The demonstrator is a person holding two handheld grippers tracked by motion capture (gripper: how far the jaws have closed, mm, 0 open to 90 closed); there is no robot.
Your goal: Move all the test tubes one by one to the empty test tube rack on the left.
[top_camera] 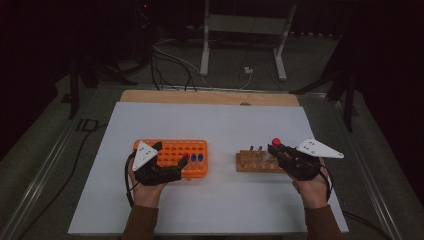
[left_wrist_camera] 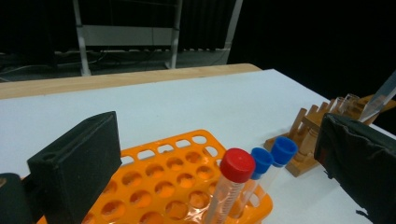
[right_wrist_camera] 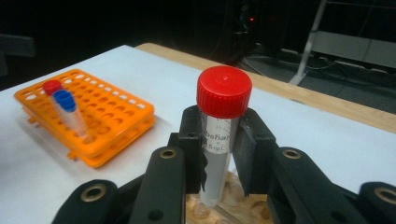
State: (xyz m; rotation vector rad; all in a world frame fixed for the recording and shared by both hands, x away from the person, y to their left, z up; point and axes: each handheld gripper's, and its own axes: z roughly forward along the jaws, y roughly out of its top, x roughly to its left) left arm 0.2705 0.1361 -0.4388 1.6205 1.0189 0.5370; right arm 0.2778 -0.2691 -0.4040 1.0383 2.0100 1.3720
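Note:
My right gripper [right_wrist_camera: 222, 135] is shut on a clear tube with a red cap [right_wrist_camera: 223, 93], held upright just above the wooden rack [right_wrist_camera: 233, 210]. In the high view that tube [top_camera: 276, 142] stands at the right end of the wooden rack [top_camera: 252, 164], gripped by my right gripper [top_camera: 277, 149]. My left gripper [left_wrist_camera: 219, 154] is open, its jaws wide apart over the near right corner of the orange rack [left_wrist_camera: 163, 172]. That corner holds one red-capped tube [left_wrist_camera: 237, 164] and two blue-capped tubes [left_wrist_camera: 261, 159]. From above, my left gripper [top_camera: 171, 152] sits over the orange rack [top_camera: 192, 147].
A white mat [top_camera: 215, 125] covers the table, with a bare wooden strip [top_camera: 210, 97] along its far edge. The wooden rack [left_wrist_camera: 310, 128] holds a few clear tubes [left_wrist_camera: 345, 103]. Beyond the table stand a metal frame [top_camera: 245, 25] and floor cables [top_camera: 170, 60].

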